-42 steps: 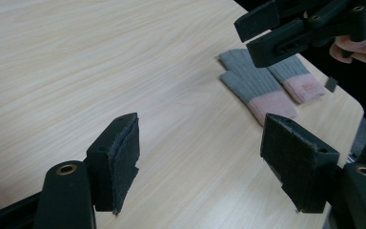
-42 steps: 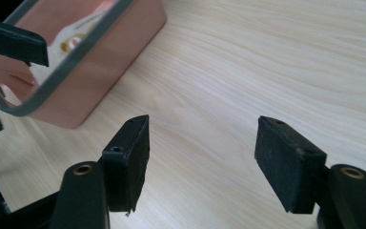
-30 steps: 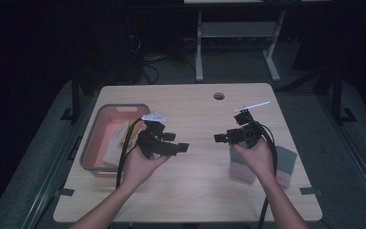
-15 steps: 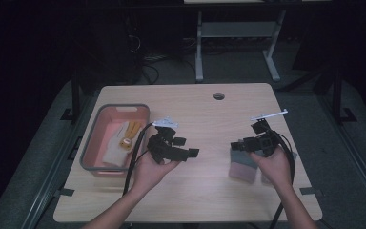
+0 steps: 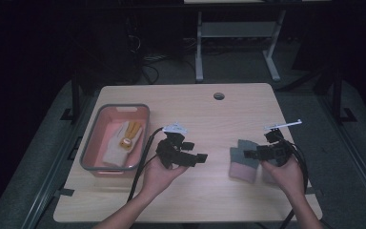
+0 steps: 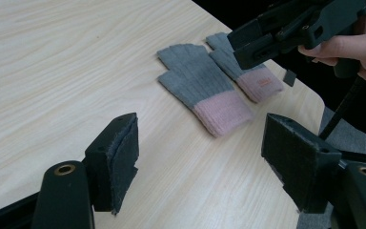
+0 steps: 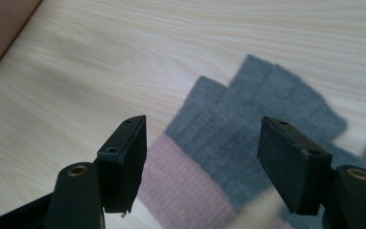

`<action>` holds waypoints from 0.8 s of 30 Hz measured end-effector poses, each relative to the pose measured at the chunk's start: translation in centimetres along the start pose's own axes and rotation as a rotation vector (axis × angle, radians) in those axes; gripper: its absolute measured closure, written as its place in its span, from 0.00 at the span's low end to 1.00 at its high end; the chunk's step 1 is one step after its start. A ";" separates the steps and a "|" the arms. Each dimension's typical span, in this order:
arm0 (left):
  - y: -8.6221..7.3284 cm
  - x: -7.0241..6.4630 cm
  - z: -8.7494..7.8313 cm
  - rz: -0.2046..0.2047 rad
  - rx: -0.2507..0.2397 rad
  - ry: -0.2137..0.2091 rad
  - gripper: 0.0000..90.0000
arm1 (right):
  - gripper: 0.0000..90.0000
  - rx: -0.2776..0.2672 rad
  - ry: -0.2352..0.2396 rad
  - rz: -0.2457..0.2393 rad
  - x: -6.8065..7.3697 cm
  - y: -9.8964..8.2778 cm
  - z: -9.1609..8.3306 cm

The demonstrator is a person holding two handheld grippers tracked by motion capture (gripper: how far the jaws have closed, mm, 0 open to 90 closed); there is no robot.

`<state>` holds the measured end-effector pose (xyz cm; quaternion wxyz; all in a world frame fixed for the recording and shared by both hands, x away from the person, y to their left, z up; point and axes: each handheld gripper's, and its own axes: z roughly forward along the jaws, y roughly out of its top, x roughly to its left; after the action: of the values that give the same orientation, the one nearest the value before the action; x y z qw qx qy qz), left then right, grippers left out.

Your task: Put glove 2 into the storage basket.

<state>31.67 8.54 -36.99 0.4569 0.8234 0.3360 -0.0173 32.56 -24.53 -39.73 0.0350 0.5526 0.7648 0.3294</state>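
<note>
Two grey knitted gloves with pink cuffs lie side by side on the right half of the wooden table. The nearer glove (image 5: 242, 162) (image 6: 202, 90) (image 7: 248, 109) lies flat, fingers pointing away. The second glove (image 6: 245, 71) sits just beyond it, partly under the right hand in the high view. My right gripper (image 5: 246, 154) (image 7: 202, 162) hovers open directly over the nearer glove, holding nothing. My left gripper (image 5: 203, 157) (image 6: 205, 162) stands open over bare wood, left of the gloves and pointing at them, with the right gripper (image 6: 290, 24) in its view.
A pink bin with a grey rim (image 5: 91, 160) (image 7: 0, 28) stands at the table's left and holds a white cloth (image 5: 116, 143) and a yellow-orange glove (image 5: 131, 132). A round cable hole (image 5: 218, 96) sits near the far edge. Cables trail from both grippers toward the front edge.
Both hands have drawn back toward the front edge. The right gripper has come down over the grey and pink gloves. The left gripper has shifted right, toward the gloves.
</note>
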 end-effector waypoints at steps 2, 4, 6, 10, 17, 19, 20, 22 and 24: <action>0.0 -0.1 0.1 0.002 0.002 0.000 0.32 | 0.38 -0.003 -0.010 0.000 -0.3 -0.3 -0.1; 0.0 -0.1 0.3 0.009 0.005 -0.001 0.32 | 0.38 0.001 -0.016 0.009 -0.6 -0.5 -0.3; -0.1 -0.2 0.4 0.013 0.010 -0.002 0.32 | 0.39 -0.004 -0.029 0.015 -0.9 -0.8 -0.5; -0.2 -0.3 0.5 0.014 0.005 -0.007 0.32 | 0.39 -0.003 -0.047 0.035 -1.8 -1.6 -0.7; -0.7 -0.1 0.7 0.006 0.002 -0.009 0.32 | 0.40 0.018 -0.113 0.026 -3.1 -2.9 -0.7; -0.8 0.0 0.7 0.006 0.002 -0.011 0.32 | 0.40 0.021 -0.134 0.020 -3.5 -3.3 -0.7; -0.9 0.0 0.7 0.004 0.003 -0.012 0.32 | 0.40 0.028 -0.142 0.021 -3.7 -3.5 -0.6; -1.1 0.1 0.8 0.002 0.000 -0.011 0.32 | 0.40 0.038 -0.157 0.023 -4.0 -3.8 -0.5; -1.2 0.1 0.9 0.001 0.006 -0.014 0.32 | 0.41 0.036 -0.158 0.029 -4.3 -4.1 -0.4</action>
<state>31.30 8.40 -38.44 0.4567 0.8248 0.3325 -0.0237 30.62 -29.16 -42.95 0.0806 0.5884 0.7574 0.2712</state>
